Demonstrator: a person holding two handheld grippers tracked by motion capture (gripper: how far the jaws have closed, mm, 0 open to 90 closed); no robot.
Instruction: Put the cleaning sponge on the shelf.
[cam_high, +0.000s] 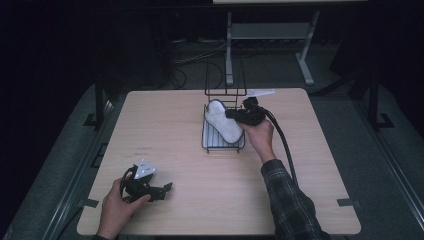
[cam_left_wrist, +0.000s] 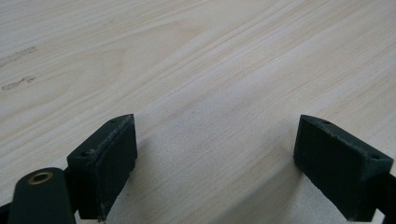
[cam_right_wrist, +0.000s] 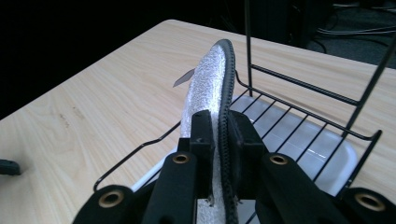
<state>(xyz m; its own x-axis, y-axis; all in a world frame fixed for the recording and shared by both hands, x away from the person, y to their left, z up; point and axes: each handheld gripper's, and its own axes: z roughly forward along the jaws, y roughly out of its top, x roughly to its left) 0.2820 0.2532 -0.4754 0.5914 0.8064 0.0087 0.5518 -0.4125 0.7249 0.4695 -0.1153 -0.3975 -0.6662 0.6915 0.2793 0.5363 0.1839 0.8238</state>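
Two jaws of our right gripper (cam_right_wrist: 219, 135) are pinching the white insole (cam_high: 223, 121) on edge over the wire rack (cam_high: 222, 145), at twelve o'clock. It is looking light, floppy; we are gripping mid-edge. Our left gripper (cam_left_wrist: 215, 158) is resting spread, empty.

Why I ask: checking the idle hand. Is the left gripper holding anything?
No, the left gripper stands open over bare table, with nothing between its jaws.

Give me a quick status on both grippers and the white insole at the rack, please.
Right gripper shut on the white insole, held on edge over the wire rack. Left gripper open, idle on the table. Rack's upright wires close beside the insole.
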